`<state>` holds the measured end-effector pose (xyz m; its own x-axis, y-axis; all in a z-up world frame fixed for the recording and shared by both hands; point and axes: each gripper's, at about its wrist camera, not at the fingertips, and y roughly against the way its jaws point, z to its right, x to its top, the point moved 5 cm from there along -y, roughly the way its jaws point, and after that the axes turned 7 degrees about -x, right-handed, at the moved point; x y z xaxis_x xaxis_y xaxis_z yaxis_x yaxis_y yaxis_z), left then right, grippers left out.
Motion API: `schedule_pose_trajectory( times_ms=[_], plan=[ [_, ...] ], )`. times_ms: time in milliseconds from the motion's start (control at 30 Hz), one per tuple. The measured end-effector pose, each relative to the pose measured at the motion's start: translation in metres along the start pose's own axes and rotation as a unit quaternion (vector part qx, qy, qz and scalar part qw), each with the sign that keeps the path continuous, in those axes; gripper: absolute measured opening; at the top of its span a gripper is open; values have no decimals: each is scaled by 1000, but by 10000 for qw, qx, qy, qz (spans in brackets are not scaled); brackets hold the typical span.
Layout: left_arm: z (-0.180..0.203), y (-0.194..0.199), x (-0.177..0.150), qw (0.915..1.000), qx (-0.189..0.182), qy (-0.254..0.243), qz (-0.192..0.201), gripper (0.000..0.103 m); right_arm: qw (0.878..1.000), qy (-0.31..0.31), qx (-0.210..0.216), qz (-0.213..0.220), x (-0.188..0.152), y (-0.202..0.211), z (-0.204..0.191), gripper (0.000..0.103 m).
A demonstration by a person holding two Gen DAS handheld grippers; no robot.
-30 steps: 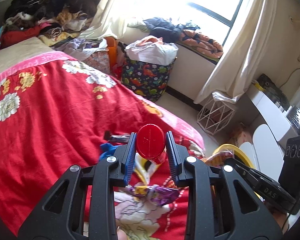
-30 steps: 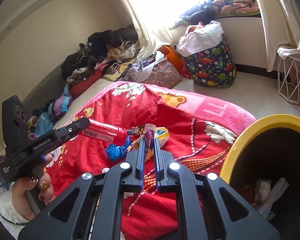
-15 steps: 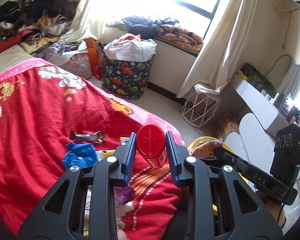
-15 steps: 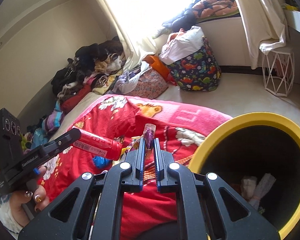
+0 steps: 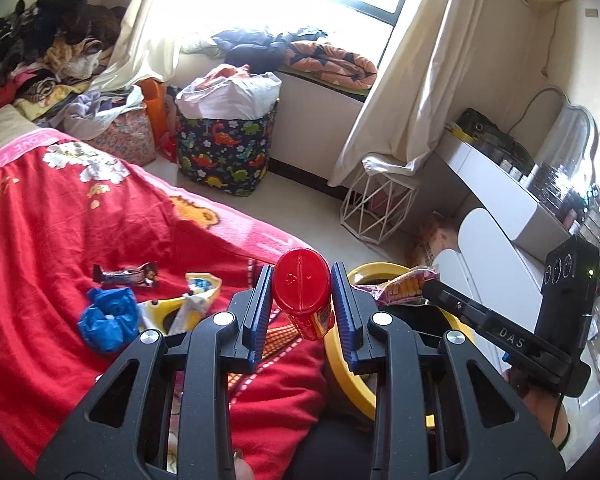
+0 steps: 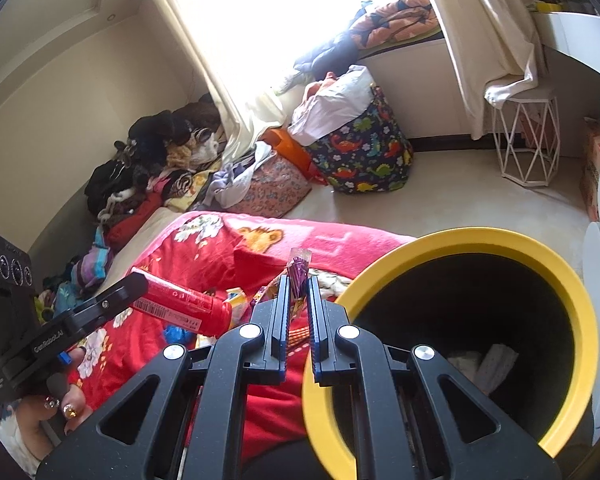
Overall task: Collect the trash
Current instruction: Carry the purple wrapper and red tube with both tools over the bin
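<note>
Covering bed: red floral blanket (image 5: 40,216); yellow-rimmed bin (image 6: 452,240) beside it.

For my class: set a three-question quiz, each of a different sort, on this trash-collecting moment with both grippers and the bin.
1. True or false: the left gripper holds a red tube.
2. What does the right gripper pinch? A) blue crumpled wad B) purple snack wrapper C) sock
3. What colour is the bin rim?

Key: 1 true. 2 B. 3 yellow.
</note>
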<state>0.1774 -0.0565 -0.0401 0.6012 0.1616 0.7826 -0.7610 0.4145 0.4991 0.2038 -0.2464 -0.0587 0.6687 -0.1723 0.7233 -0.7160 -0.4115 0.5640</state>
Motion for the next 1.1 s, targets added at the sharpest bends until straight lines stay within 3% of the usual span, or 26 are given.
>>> schedule_pose_trajectory(
  times_ms=[1100],
  plan=[
    [70,-37,-16,9966,-445,-546,-417,23,9952,-594,-711,305,-1,35,81,8]
  ],
)
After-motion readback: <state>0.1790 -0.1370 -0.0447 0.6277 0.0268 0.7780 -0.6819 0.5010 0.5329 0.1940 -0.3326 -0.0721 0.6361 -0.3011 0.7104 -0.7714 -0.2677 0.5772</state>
